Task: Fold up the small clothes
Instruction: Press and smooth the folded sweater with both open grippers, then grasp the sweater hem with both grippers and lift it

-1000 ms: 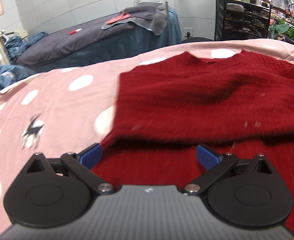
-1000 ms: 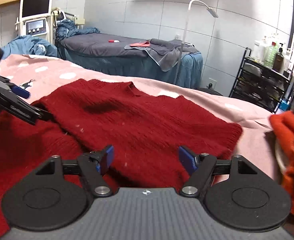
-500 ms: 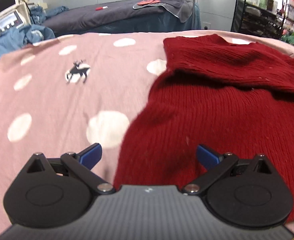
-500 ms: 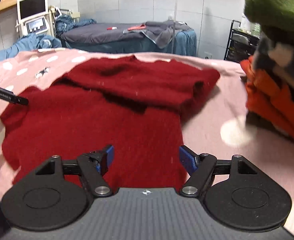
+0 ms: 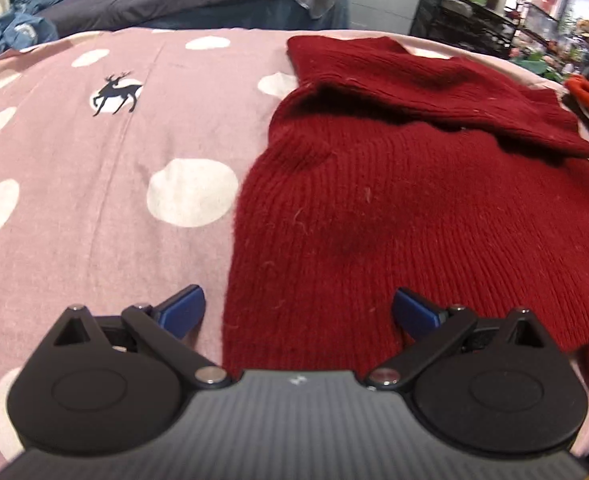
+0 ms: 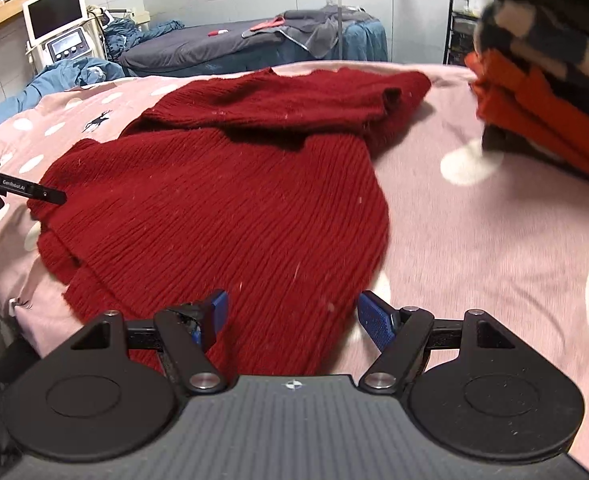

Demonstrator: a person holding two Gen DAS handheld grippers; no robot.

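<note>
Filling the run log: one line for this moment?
left tool: open | right tool: open | red sweater: partly folded, unheld | pink sheet

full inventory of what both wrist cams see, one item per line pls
red sweater: 1, dark red knit, on the bedspread, far part folded over
bedspread: 1, pink with white dots and a deer print, under the sweater
folded clothes stack: 1, orange, dark, white and green, right of the sweater
treatment bed: 1, dark grey-blue, behind
monitor unit: 1, white, far left
black rack: 1, far right
left gripper: open, empty
right gripper: open, empty
</note>
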